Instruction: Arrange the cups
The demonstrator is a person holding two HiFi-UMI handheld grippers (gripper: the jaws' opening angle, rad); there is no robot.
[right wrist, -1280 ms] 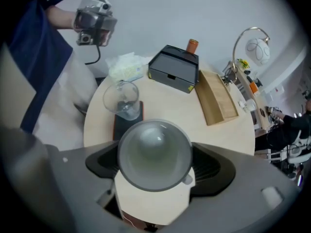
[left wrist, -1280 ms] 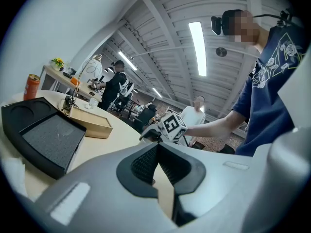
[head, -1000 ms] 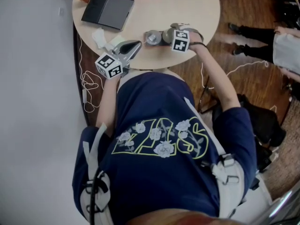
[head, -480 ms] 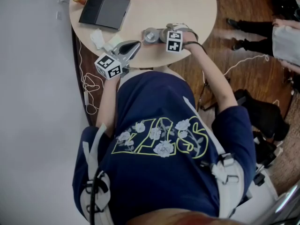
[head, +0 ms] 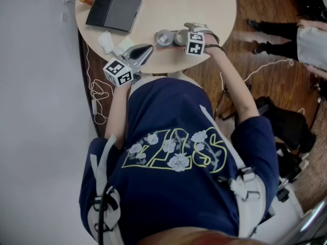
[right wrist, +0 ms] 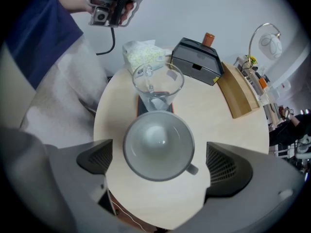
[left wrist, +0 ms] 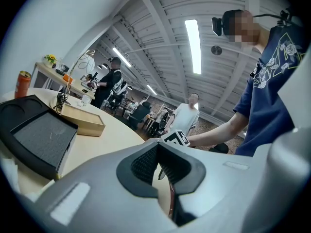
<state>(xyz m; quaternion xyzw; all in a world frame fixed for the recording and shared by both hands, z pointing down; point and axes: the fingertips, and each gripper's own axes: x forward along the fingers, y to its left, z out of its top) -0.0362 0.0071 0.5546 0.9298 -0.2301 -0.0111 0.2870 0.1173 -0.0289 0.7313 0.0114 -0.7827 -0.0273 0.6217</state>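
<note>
Grey cup [right wrist: 158, 144] stands upright on the round wooden table [right wrist: 221, 118], near the edge closest to the person, with its small handle pointing toward one jaw. The right gripper [right wrist: 160, 161] points steeply down over it. Its jaws are opening, one on each side of the cup, and bare table shows between each pad and the cup wall, so nothing is gripped.

Just beyond the grey cup is a clear glass cup [right wrist: 158, 84], also upright, on a dark coaster [right wrist: 145, 106]. The two cups are very close together; whether they touch cannot be told. In the head view they sit side by side in front of the person's chest.

The left gripper [left wrist: 158, 164] is held about level at the table edge, well apart from the cups, its jaws closed together with nothing between them.

Farther across the table lie a crumpled white tissue [right wrist: 141, 55], a flat black box [right wrist: 197, 62], an orange can [right wrist: 209, 38] behind the box and a long wooden tray [right wrist: 238, 91].
</note>
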